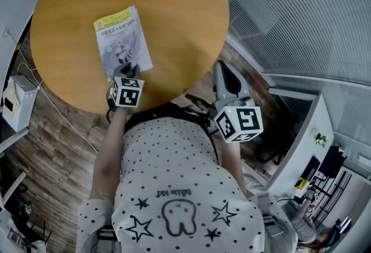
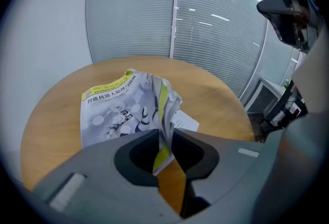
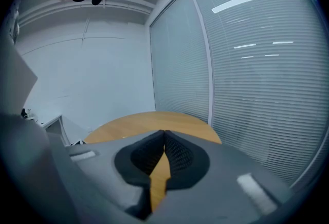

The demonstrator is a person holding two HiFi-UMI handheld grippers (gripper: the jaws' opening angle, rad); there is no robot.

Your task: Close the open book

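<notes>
The book (image 1: 122, 43) lies on the round wooden table (image 1: 174, 8), grey cover with a yellow band facing up. In the left gripper view the book (image 2: 113, 112) has a sheaf of its pages (image 2: 167, 105) standing up crumpled at its right edge. My left gripper (image 2: 163, 135) has those pages between its jaws, which stand a little apart, with a gap showing below the paper. In the head view the left gripper (image 1: 128, 69) is at the book's near edge. My right gripper (image 1: 222, 75) hangs off the table's right rim; its jaws (image 3: 164, 133) are shut on nothing.
A white printed sheet (image 2: 186, 123) pokes out from under the book. Glass walls with blinds (image 1: 301, 14) stand to the right. A white box (image 1: 16, 101) sits on the wooden floor left of the table. The person's dotted shirt (image 1: 174, 188) fills the lower head view.
</notes>
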